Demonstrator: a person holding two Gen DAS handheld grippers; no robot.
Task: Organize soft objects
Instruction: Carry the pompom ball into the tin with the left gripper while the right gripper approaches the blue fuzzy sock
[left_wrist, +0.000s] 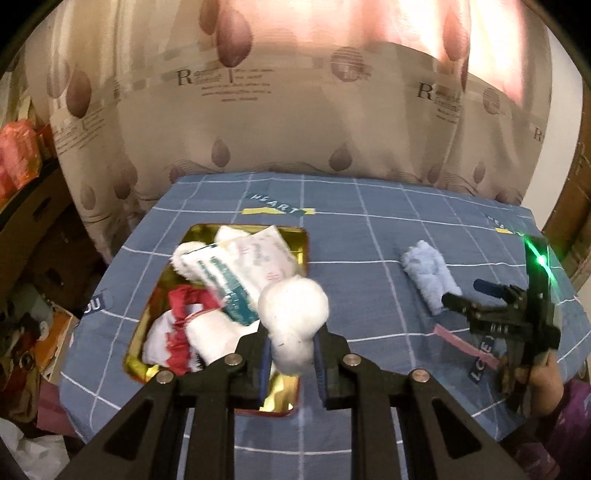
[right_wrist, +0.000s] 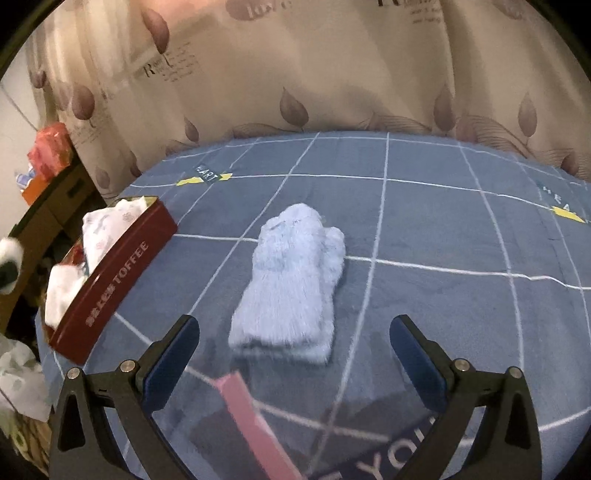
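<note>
Up front, the left tongs (left_wrist: 293, 363) pinch a white fluffy plush (left_wrist: 293, 314) between their blue pads, its round end sticking out ahead of the tips. It hangs over the near right corner of the red toffee tin (left_wrist: 291, 236), whose gold inside is already crowded with a white printed cloth (left_wrist: 255, 258) and a red-and-white cloth (left_wrist: 177, 325). The tin sits on a blue checked bedcover (left_wrist: 369, 229).

The right tongs (right_wrist: 295, 354) are spread wide with nothing between the pads. A light blue furry mitten (right_wrist: 291, 280) lies flat on the bedcover just ahead of them, centred on the gap but not touching either pad. The tin stands well off to the mitten's left, and a pink strip (right_wrist: 255, 424) lies on the cover between the tongs.
</note>
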